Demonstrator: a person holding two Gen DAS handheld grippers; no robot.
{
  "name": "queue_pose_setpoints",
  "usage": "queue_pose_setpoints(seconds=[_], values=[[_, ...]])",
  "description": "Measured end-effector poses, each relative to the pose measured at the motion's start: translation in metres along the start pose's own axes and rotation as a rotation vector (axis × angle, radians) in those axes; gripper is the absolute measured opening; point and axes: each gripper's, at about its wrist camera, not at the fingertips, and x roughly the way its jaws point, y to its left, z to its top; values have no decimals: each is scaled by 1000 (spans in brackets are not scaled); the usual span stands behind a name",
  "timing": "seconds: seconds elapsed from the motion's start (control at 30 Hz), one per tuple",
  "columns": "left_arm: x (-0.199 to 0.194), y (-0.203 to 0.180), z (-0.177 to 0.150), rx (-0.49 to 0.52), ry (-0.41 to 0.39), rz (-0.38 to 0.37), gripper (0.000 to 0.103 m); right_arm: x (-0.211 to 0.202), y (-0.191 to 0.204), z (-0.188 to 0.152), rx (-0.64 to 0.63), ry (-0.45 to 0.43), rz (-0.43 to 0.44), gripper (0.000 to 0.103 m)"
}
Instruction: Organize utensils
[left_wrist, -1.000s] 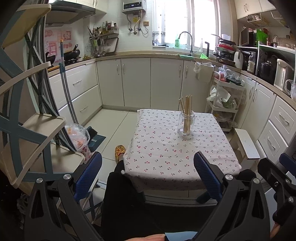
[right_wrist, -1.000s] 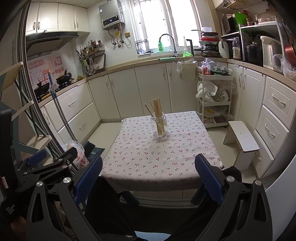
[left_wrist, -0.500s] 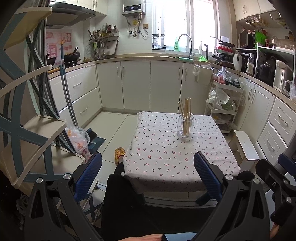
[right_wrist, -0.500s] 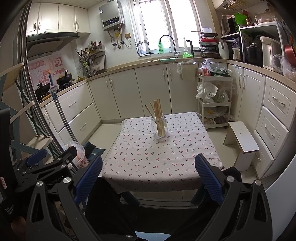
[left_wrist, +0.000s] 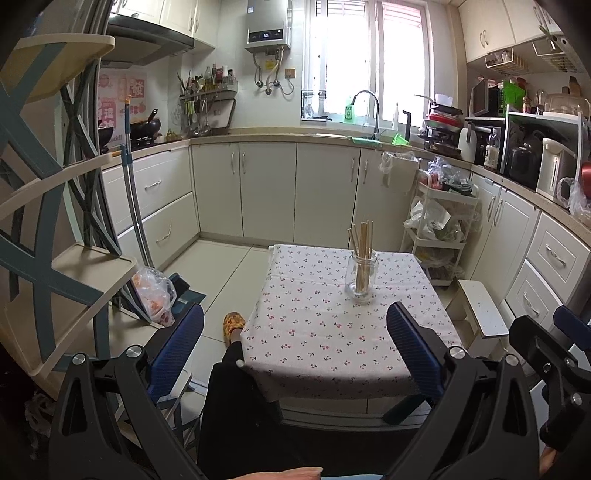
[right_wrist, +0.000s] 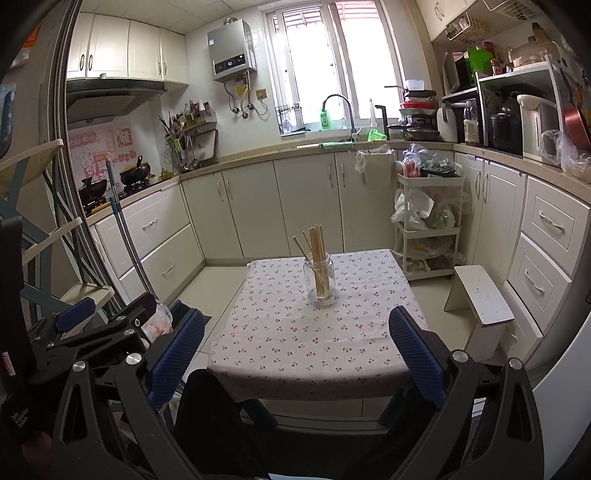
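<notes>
A clear round glass jar (left_wrist: 361, 275) stands upright toward the far end of the worktop, which is draped in a white cotton cloth printed with small red cherries (left_wrist: 317, 332). The jar holds a bundle of slim, pale wooden chopsticks (left_wrist: 364, 242), leaning loosely. The left gripper (left_wrist: 295, 345) and right gripper (right_wrist: 293, 345) both hang short of the near edge, their ribbed blue-padded jaws spread wide apart and holding nothing.

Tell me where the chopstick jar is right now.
The glass jar of chopsticks stands upright on the far half of the cherry-print table, right of centre in the left view, clear of both open grippers.
</notes>
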Motion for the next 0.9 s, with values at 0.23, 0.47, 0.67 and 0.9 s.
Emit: queue_pose_setpoints(seconds=[0.23,0.47,0.67,0.9], values=[[-12,-2,6,-5,-32,-9,95,-11,1,4,-8,-31,-1,96],[-17,-1,8,-11,-44,-10,95,-13,2,5,-14,-41,3,96],[-19,-2,10,-10,-50,-13,95,-15,2,5,-15,-46,4,96],[-20,-4,11,-9,-56,-12,95,-16,2,5,-17,-49,6,96]])
